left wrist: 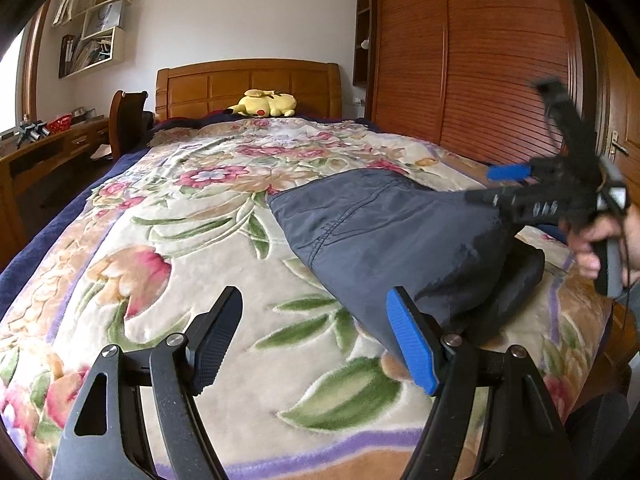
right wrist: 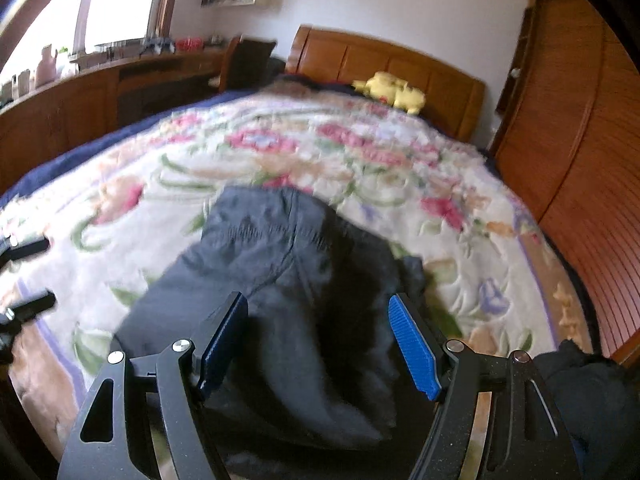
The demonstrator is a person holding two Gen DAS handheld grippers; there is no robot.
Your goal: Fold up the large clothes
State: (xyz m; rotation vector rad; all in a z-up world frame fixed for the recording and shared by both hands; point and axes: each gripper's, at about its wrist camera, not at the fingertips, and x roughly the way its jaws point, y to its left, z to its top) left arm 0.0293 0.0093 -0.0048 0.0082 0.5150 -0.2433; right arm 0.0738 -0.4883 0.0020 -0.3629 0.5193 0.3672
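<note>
Dark blue garment (left wrist: 384, 236) folded into a thick bundle on the flowery blanket (left wrist: 192, 232), middle right of the left view, likely so it can be folded smaller. Left gripper (left wrist: 316, 344) low in frame, wide apart, holding nothing. Right gripper (right wrist: 320, 348) wide too, empty, above the cloth.

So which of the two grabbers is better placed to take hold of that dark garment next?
Probably the right gripper: its open jaws frame the dark garment directly. The left gripper hangs open over bare floral blanket beside it.
</note>
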